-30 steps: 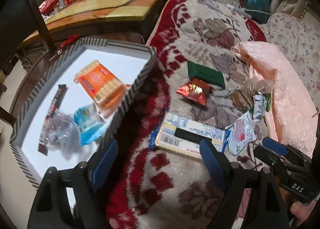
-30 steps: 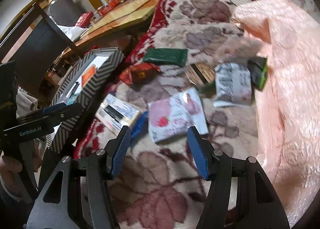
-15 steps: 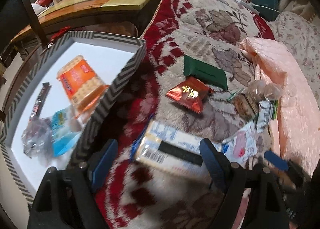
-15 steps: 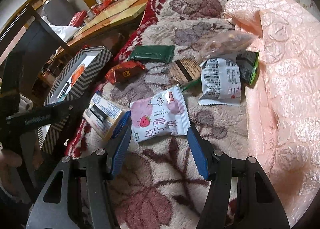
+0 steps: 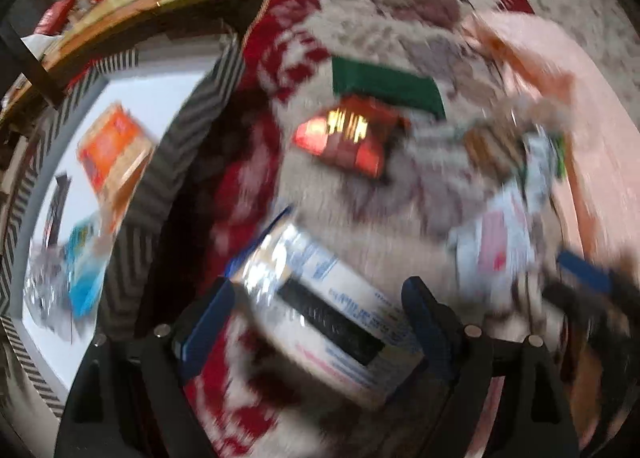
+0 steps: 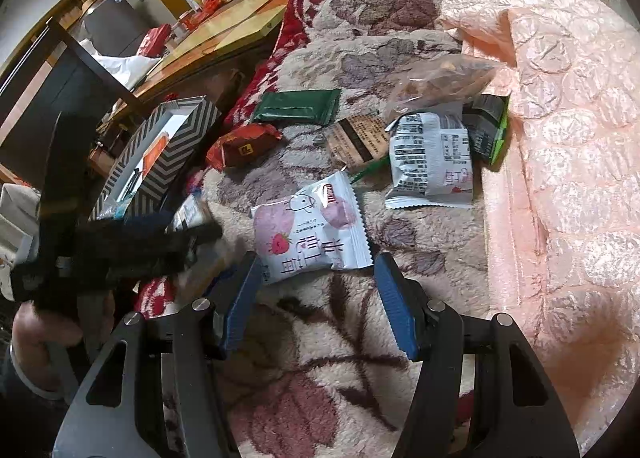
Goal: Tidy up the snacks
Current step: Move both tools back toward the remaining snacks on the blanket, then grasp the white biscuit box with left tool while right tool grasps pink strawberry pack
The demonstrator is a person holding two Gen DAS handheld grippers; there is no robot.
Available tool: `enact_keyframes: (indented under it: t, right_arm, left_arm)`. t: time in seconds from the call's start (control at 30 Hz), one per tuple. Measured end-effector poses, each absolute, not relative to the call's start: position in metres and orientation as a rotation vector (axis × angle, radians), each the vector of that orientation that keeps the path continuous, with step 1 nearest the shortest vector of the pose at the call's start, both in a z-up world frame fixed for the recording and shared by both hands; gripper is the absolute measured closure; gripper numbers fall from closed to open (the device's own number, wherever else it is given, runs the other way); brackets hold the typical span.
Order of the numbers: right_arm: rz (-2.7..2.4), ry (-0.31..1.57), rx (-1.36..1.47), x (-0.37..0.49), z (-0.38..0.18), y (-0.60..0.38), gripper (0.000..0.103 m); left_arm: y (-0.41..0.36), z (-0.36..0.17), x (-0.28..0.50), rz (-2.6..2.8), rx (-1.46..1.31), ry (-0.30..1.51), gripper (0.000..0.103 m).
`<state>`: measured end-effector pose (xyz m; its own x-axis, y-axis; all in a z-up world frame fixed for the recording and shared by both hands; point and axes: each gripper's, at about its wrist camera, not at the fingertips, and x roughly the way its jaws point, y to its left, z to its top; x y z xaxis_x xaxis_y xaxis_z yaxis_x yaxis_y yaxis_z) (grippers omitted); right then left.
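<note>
Currently, snacks lie scattered on a floral fleece blanket (image 6: 360, 358), beside a striped box (image 6: 168, 154).

- Left claw (image 5: 316, 322): blue pads spread wide, straddling a white biscuit pack (image 5: 332, 310) with a black stripe; view blurred, contact cannot be told.
- Right claw (image 6: 316, 298): wide apart, holding nothing, just before a white strawberry pouch (image 6: 312, 226).
- Green flat packet (image 6: 298, 108) and red wrapped snack (image 6: 244, 146): near the box, touching at a corner in the left view.
- Brown cracker pack (image 6: 360, 138), white pouch showing its printed back (image 6: 434, 158), dark green-edged packet (image 6: 488, 130), clear nut bag (image 6: 444, 82): clustered against a pink quilt (image 6: 560, 138).
- Inside the box: orange cracker pack (image 5: 114, 150), blue pouch (image 5: 82, 270), dark bar (image 5: 56, 206).
</note>
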<state>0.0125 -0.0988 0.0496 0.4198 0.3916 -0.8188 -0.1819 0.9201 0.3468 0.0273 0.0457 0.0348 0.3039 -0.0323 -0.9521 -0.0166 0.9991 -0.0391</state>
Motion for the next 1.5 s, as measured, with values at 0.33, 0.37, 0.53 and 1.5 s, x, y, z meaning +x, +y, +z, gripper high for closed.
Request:
enact_keyframes:
  t: [0.33, 0.37, 0.53, 1.5]
  right_arm:
    - [0.421, 1.098, 0.139, 0.023, 0.048, -0.078, 0.039]
    - [0.449, 1.091, 0.046, 0.025, 0.052, -0.07, 0.039]
    - [0.545, 1.077, -0.259, 0.022, 0.055, -0.05, 0.035]
    - [1.047, 1.006, -1.252, 0.047, 0.02, 0.002, 0.029]
  left_arm:
    - [0.086, 0.054, -0.01, -0.014, -0.17, 1.252, 0.014]
    - [0.087, 0.054, -0.01, -0.011, -0.17, 1.253, 0.014]
    - [0.091, 0.042, -0.007, -0.006, -0.208, 1.289, 0.014]
    - [0.081, 0.019, 0.006, 0.001, -0.236, 1.347, 0.013]
